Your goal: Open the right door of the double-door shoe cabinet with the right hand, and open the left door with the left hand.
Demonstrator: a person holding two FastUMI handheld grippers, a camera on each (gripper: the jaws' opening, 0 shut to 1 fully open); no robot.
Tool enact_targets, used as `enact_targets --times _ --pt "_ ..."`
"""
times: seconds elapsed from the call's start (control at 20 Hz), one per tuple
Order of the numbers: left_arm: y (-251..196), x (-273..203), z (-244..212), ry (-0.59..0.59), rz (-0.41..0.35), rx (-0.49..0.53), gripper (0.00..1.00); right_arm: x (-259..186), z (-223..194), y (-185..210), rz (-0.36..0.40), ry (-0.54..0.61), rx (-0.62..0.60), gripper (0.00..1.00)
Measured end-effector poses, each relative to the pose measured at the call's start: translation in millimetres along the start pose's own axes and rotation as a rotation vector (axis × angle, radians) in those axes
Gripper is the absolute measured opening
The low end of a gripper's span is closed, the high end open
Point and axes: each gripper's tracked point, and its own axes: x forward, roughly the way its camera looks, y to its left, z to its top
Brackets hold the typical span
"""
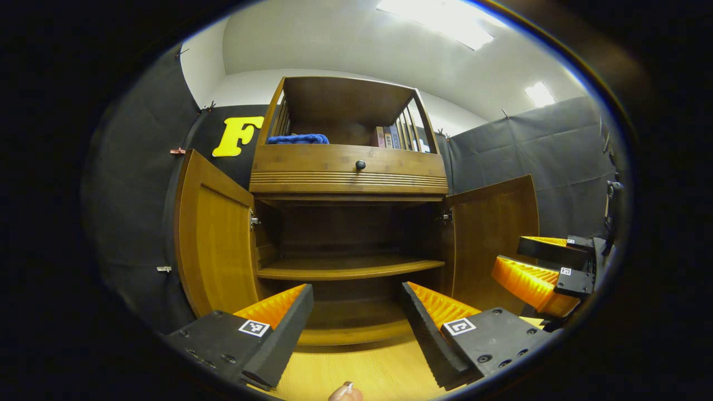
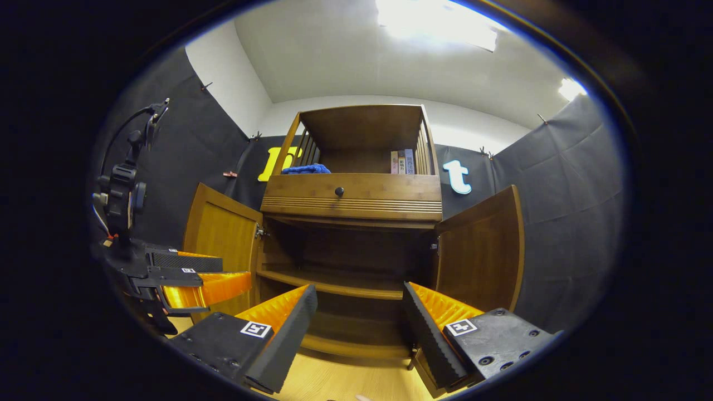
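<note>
The wooden shoe cabinet (image 1: 348,178) (image 2: 351,203) stands ahead with both lower doors swung wide. Its left door (image 1: 214,245) (image 2: 223,239) angles out to the left, and its right door (image 1: 493,239) (image 2: 482,256) angles out to the right. My left gripper (image 1: 356,328) is open in front of the cabinet's inside, touching neither door, and it also appears at the left edge of the right gripper view (image 2: 189,278). My right gripper (image 2: 359,328) is open too, holding nothing, and it hangs near the right door in the left gripper view (image 1: 543,273).
Inside the cabinet an inner shelf (image 1: 348,267) is bare. Above the doors is a drawer with a dark knob (image 1: 360,165). The top shelf holds a blue cloth (image 1: 298,138) and books (image 1: 387,136). Black cloth walls flank the cabinet, and light wooden floor (image 1: 356,370) lies below.
</note>
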Motion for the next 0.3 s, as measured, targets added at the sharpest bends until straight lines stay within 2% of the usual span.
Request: enact_targets --times 0.3 --pt "2.4 1.0 -1.8 -0.003 -0.005 -0.008 0.97 2.8 -6.2 1.2 0.002 0.010 0.009 0.97"
